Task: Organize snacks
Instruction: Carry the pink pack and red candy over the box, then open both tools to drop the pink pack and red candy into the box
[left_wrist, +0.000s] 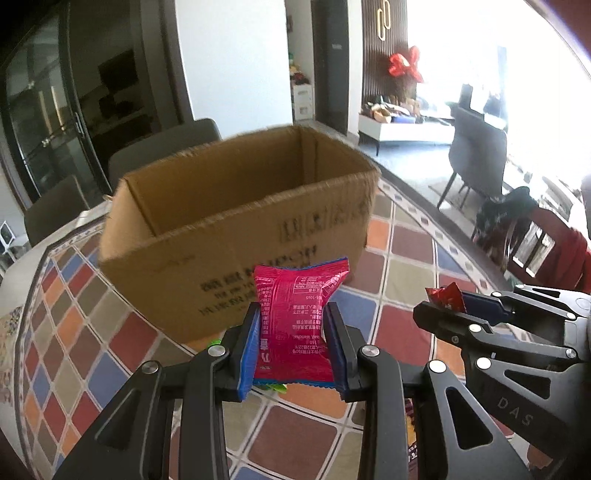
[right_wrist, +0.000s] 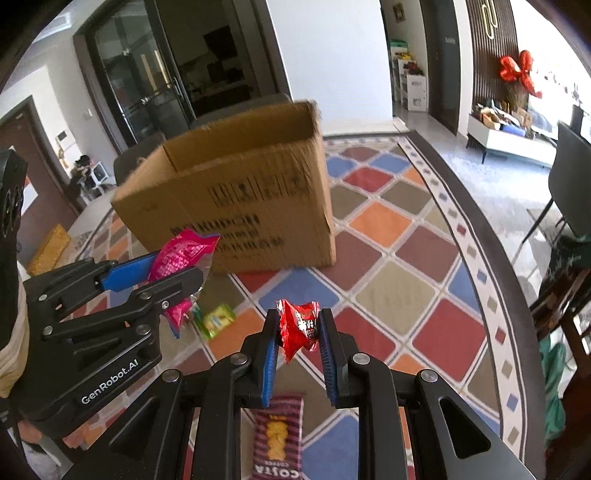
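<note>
While both hover short of the open brown cardboard box (left_wrist: 236, 225), left claw (left_wrist: 293, 339) clamps a pink foil snack packet (left_wrist: 295, 325); right claw (right_wrist: 298, 332) pinches a red crinkled wrapper (right_wrist: 299, 326); only the right view shows a green sachet (right_wrist: 218, 319) on the desk.

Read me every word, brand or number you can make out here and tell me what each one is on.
"GenRobot.AI": side of the left hand-held gripper.
"DAS": body of the right hand-held gripper.
"COSTA", seen upside down: striped snack packet on the tablecloth.
Cardboard box: black print, too blurred.
Pink packet and red packet: print too small.
</note>
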